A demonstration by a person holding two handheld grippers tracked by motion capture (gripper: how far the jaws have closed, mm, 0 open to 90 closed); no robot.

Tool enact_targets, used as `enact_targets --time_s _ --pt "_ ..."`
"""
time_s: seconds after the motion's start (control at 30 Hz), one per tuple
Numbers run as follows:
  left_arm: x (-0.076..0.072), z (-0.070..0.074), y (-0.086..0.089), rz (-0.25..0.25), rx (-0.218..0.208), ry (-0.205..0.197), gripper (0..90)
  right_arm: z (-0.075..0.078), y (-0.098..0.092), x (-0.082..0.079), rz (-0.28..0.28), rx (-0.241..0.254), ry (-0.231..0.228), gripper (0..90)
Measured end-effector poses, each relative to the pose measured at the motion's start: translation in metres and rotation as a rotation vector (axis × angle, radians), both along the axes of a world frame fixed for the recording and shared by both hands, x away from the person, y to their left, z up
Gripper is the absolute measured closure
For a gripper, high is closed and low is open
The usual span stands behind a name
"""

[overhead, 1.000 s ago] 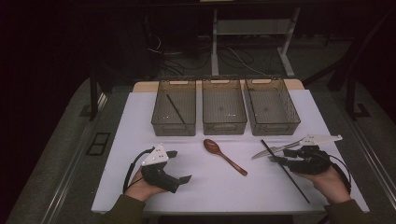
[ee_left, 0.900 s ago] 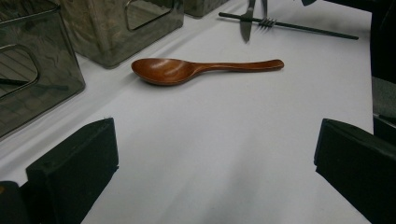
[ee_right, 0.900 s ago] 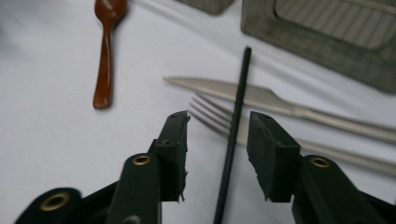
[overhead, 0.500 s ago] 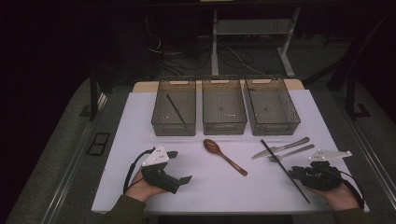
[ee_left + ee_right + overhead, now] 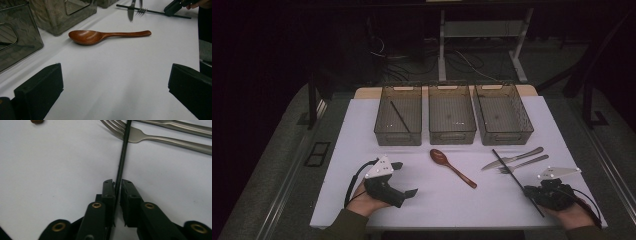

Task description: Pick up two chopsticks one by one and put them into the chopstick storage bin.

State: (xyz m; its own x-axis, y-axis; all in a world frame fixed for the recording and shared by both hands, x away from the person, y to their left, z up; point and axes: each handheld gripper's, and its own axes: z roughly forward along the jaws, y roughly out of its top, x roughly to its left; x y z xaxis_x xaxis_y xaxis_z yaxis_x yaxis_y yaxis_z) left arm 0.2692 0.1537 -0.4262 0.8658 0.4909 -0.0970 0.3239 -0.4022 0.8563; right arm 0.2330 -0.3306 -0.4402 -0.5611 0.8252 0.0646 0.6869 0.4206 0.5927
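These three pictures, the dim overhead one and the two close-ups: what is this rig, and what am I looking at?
A person holds a two-jaw tool in each hand. The high view looks down on a white table with three mesh bins, a wooden spoon, a knife and a fork. Each close-up rides on one tool. The left gripper rests with its jaws wide open. The right gripper has just been closing its jaws around a black chopstick that lies across the fork.
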Motion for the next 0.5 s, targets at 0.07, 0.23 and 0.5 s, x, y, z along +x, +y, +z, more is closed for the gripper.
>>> enact_targets --time_s 0.07,0.23,0.5 --pt "0.0 -0.0001 -0.0001 0.0 0.001 -0.001 0.0 -0.0001 0.001 -0.0003 -0.003 -0.014 -0.002 83.3" --pt "-0.0005 0.0001 -0.0001 0.001 0.002 -0.003 0.0 -0.0008 -0.0004 0.0005 -0.016 0.001 0.003 84.8" --pt "-0.0006 0.0005 -0.0001 0.001 0.001 -0.005 0.0 0.0002 -0.0028 0.0014 -0.033 0.011 0.009 86.3"
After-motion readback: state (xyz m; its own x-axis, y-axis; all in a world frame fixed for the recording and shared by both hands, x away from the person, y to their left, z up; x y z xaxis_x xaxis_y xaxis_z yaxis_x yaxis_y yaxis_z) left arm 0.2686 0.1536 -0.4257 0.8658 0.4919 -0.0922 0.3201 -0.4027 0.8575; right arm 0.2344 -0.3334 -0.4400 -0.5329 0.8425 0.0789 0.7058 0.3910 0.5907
